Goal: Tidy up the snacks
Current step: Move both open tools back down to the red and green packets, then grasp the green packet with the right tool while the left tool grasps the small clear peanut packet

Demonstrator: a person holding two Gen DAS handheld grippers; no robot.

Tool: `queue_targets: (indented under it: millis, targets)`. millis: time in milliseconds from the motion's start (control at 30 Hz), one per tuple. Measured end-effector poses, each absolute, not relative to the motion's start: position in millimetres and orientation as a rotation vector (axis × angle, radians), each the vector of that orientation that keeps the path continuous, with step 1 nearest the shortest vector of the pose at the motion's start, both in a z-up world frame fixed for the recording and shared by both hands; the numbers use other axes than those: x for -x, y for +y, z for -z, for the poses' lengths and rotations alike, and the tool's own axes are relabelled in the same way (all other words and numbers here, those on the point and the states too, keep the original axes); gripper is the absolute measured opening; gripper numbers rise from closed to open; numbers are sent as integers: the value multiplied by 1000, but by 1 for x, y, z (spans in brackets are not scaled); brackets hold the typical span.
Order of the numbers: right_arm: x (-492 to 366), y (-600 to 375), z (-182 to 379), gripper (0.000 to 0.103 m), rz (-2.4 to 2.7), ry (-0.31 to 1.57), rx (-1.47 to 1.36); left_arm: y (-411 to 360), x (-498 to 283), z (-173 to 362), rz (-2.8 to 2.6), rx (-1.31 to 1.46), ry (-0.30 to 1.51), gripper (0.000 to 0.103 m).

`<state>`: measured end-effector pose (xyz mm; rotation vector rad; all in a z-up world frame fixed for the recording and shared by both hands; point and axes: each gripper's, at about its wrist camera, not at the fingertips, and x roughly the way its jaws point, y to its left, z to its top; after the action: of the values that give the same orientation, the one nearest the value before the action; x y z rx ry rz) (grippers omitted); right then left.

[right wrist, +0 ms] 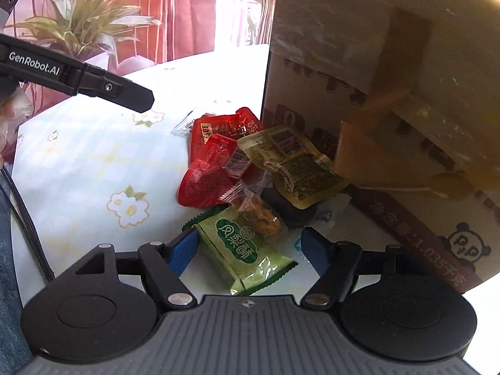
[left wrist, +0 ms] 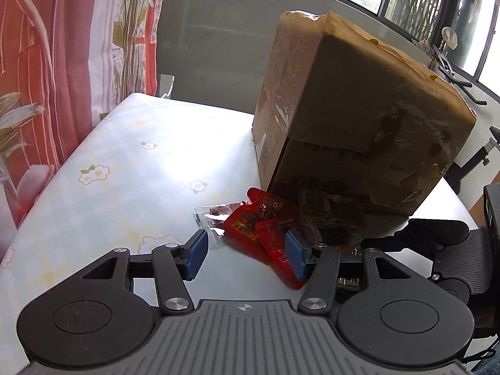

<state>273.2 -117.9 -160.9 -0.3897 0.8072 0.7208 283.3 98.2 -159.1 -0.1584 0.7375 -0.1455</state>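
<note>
A heap of snack packets lies on the table against a big cardboard box (left wrist: 359, 109) (right wrist: 390, 93). My left gripper (left wrist: 247, 256) is open just above the table, its right pad over the edge of the red packets (left wrist: 250, 228); a clear packet (left wrist: 209, 215) lies beyond its left pad. My right gripper (right wrist: 248, 251) is open around a green packet (right wrist: 240, 243), with the right pad clearly apart from it. Beyond it lie a clear packet of orange snack (right wrist: 262, 215), an olive packet (right wrist: 290, 162) and the red packets (right wrist: 212, 168).
The table (left wrist: 125, 172) wears a pale cloth with flowers and has free room to the left of the heap. A red patterned curtain (left wrist: 47, 62) hangs along its left edge. A potted plant (right wrist: 87, 22) stands behind. The left gripper's black finger (right wrist: 78, 78) crosses the right wrist view.
</note>
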Motion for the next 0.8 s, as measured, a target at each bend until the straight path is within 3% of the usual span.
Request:
queue_targets:
  millis: [233,333,667,733,800]
  targets:
    - [-272,-118,165,70,-749,818,349,91,-280,161,150,154,755,57]
    - [-269,-124,169,61,-751,855,306,88,-279,162,150,154,765,57]
    - [-270,-121,169,59,-788,835,254,81,-273,159,138,154,788,57]
    - [-269,-123,170,43,-778,813,263,80,-273,158,134,158,791,57]
    - [-267,-129,170,43,-782,811,246,78,-274,158,130,159,797,57]
